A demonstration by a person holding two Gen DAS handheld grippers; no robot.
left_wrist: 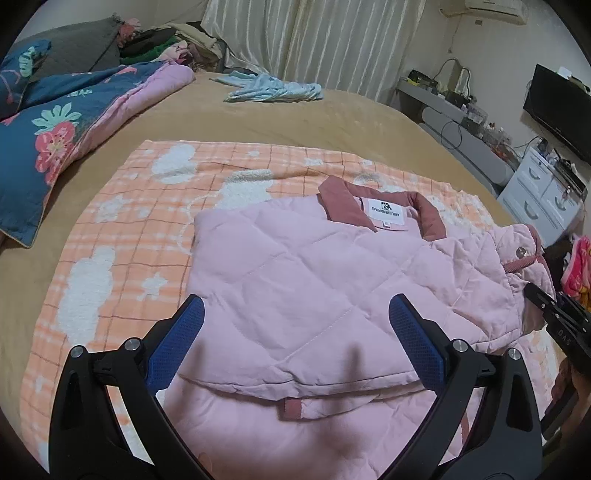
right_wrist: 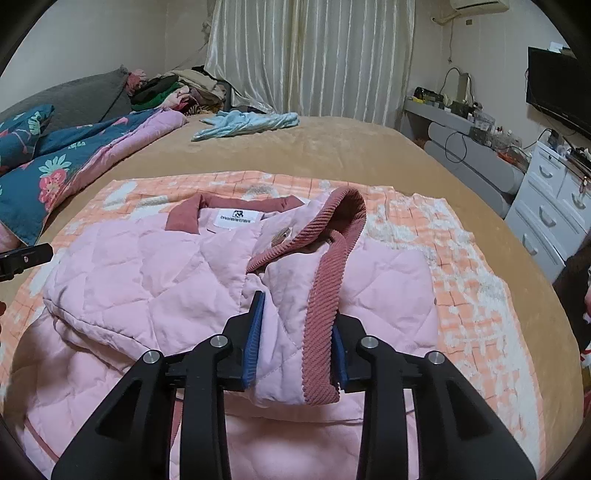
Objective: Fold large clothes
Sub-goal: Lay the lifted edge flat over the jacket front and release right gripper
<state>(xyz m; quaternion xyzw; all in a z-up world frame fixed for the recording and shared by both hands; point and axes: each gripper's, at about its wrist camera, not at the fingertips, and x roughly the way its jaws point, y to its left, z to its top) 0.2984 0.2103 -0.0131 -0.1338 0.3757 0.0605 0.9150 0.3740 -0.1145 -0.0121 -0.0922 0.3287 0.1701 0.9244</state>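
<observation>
Pink quilted jacket (left_wrist: 295, 280) lies collar-away on an orange-and-white checked blanket (left_wrist: 122, 221), which is spread over a tan bed cover (left_wrist: 236, 122). Left side of the jacket already folded over the body; dusty-rose collar (left_wrist: 340, 203) and white neck label (left_wrist: 386, 214) face up. In the right wrist view the jacket's right front panel, edged in rose corduroy trim (right_wrist: 325, 314), is bunched up and runs between the blue pads of the right gripper (right_wrist: 295, 332); the fabric fills the narrow gap, pads against it on both sides, so the claw reads as clamped on that panel. A metal snap (right_wrist: 282, 234) shows near the raised corduroy edge. Left gripper (left_wrist: 295, 317) hovers above the folded left half, fingers (left_wrist: 181, 339) spread wide apart, nothing between them; whether the tips touch the cloth cannot be told. Farther out: a teal floral quilt with pink lining (left_wrist: 62, 122) is heaped at the left of the bed, a grey pillow (left_wrist: 74, 48) behind it, a pile of mixed clothes (left_wrist: 173, 40) at the head, and a pale blue garment (left_wrist: 273, 88) lying loose on the cover. Cream curtains (left_wrist: 332, 40) hang behind. Right of the bed stand a grey desk cluttered with small items (left_wrist: 454, 107), a white drawer unit (left_wrist: 543, 195), a dark screen (left_wrist: 557, 107) and a wall air conditioner (left_wrist: 495, 9).
</observation>
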